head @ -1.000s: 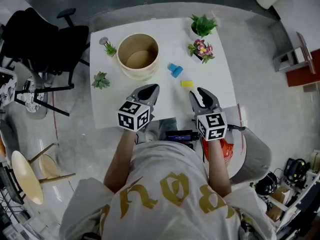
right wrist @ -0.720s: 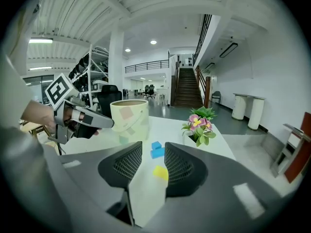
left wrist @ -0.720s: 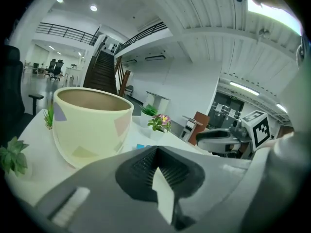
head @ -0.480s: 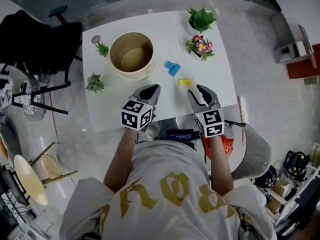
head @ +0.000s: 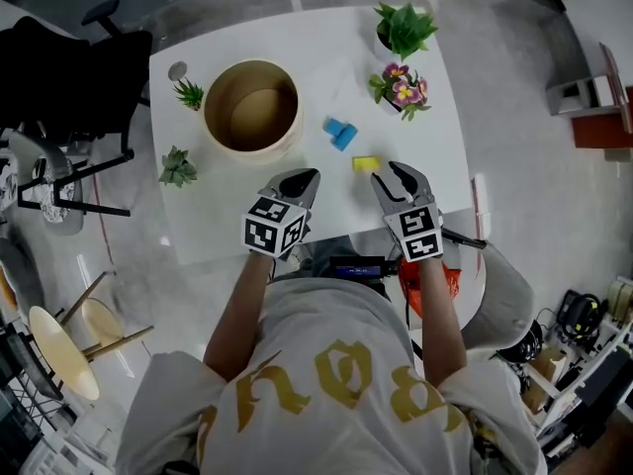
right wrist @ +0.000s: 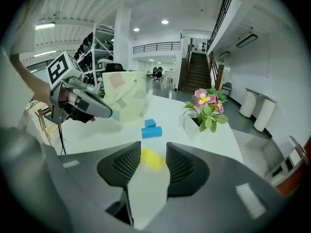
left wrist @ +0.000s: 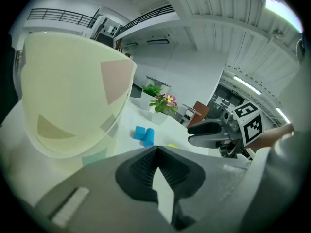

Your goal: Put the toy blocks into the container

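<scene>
A round beige container [head: 250, 107] stands open on the white table [head: 227, 221], at its left. Two blue blocks [head: 341, 133] lie together mid-table, and a yellow block [head: 366, 163] lies nearer me. My right gripper [head: 398, 174] is open just behind the yellow block, a little to its right. In the right gripper view the yellow block [right wrist: 152, 159] shows in the gap ahead of the right gripper [right wrist: 149, 148]. My left gripper [head: 305, 176] is shut on nothing, near the front edge; in its own view the left gripper [left wrist: 156, 150] faces the container [left wrist: 73, 96] and the blue blocks [left wrist: 144, 135].
A leafy potted plant [head: 401, 30] and a flower pot [head: 401, 89] stand at the back right. Two small succulents [head: 188, 93] [head: 178, 166] flank the container's left. A black office chair [head: 59, 77] and a wooden stool [head: 59, 349] stand left of the table.
Both grippers have crept a little forward over the table. The right one now sits closer to the yellow block. The blocks and the container have not moved.
</scene>
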`<state>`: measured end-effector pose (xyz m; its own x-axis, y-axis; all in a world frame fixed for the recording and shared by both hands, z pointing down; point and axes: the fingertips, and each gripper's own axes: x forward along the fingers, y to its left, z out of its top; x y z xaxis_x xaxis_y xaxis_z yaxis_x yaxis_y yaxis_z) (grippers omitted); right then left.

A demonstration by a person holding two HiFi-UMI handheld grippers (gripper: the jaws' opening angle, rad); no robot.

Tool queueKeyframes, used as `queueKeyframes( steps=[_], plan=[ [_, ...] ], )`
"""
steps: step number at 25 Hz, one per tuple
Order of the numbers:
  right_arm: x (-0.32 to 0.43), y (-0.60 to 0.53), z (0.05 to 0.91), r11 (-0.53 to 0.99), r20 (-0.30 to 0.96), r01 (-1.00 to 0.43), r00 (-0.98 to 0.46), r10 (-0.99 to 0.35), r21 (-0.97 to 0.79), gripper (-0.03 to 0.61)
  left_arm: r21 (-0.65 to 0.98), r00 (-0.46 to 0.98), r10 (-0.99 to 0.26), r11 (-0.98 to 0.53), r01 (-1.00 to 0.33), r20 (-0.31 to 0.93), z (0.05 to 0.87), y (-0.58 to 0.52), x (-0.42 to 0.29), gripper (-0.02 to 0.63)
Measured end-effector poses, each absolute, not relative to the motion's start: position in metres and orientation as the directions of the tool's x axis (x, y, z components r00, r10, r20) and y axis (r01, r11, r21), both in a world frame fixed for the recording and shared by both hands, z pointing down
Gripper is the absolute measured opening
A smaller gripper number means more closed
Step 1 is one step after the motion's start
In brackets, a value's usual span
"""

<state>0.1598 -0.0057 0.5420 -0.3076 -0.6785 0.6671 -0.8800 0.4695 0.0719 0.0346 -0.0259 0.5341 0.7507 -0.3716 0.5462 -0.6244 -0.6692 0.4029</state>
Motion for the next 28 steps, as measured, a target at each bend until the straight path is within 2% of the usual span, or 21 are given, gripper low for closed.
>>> queueKeyframes(
  steps=[14,28],
  plan=[
    [0.143,-0.02,0.592,0.685,0.786,-0.711,-0.327,-0.524,0.161,0.206,0.457,0.753,-0.299,-0.645,-0.612,0.585,0.567,-0.025,0.035,0.002],
    [0.14,-0.029,0.615,0.782,0.844,-0.605,-0.334,-0.42,0.15,0.221,0.49,0.753,-0.288,-0.613,-0.62,0.591,0.579,-0.03,0.032,0.001]
  ],
)
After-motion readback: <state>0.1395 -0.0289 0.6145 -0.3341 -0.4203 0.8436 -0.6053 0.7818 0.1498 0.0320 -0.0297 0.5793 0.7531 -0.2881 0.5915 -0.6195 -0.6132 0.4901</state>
